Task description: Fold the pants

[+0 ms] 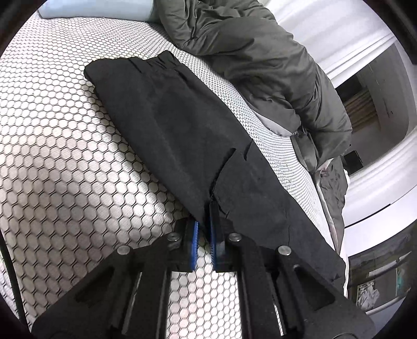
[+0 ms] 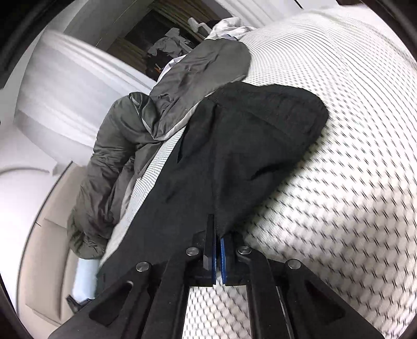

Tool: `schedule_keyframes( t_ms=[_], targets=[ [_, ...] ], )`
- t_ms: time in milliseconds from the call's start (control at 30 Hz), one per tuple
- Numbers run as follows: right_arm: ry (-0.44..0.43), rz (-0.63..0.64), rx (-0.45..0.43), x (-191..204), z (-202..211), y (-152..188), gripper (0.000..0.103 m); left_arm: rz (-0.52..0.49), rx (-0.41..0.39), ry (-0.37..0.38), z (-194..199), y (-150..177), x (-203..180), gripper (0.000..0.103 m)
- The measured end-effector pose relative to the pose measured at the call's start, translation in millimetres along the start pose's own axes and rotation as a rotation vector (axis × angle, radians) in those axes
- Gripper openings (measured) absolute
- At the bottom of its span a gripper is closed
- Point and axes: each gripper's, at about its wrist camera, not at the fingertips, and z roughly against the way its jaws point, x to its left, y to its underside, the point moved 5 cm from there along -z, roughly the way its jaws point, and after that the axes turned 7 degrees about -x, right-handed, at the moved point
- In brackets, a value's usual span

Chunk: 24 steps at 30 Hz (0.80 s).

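On mattress (image 1: pixel 65 146): unlabelled black pants (image 1: pixel 166 122)

Evenly lit, soft shadows; strong fisheye bending with dark corners; motion blur smearing the white hexagon-patterned mattress (image 2: pixel 338 182) in the right wrist view.

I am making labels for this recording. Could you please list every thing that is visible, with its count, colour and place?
pants: one, black, lying long on the mattress, edge held by both grippers
mattress: one, white with dark hexagon pattern, under the pants
quilt: one, grey-green, bunched along the mattress edge beyond the pants
pillow: one, pale blue, far end of mattress
left gripper: one, black, blue pads, shut on the pants
right gripper: one, black, blue pads, shut on the pants
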Motion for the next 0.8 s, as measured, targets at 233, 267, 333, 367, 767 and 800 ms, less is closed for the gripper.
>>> schedule_keyframes(
  t_ms=[233, 267, 333, 367, 767, 800],
  targets=[
    [-0.016, -0.048, 0.038, -9.1, 1.2, 1.7, 0.012, 0.007, 0.0, -0.018, 4.1, 5.5, 8.0, 0.005],
    [-0.014, -0.085, 0.043, -16.0, -0.1, 0.0, 0.021, 0.006, -0.002, -0.028, 3.2, 6.2, 9.5, 0.004],
    [-0.015, -0.136, 0.042, -24.7, -2.9, -3.4, 0.03, 0.008, -0.001, -0.047, 0.6, 7.8, 11.2, 0.004],
    [-0.029, -0.155, 0.045, -27.1, -5.2, -5.6, 0.031, 0.008, -0.004, -0.051, 0.3, 7.9, 11.4, 0.004],
    [-0.041, -0.01, -0.056, -3.5, -10.1, -17.5, 0.002, -0.016, -0.026, -0.03, 15.1, 3.1, 12.6, 0.004],
    [-0.042, -0.011, -0.059, -2.3, -6.4, -16.1, 0.002, -0.035, -0.031, -0.035, 18.4, 3.5, 12.6, 0.004]
  ],
)
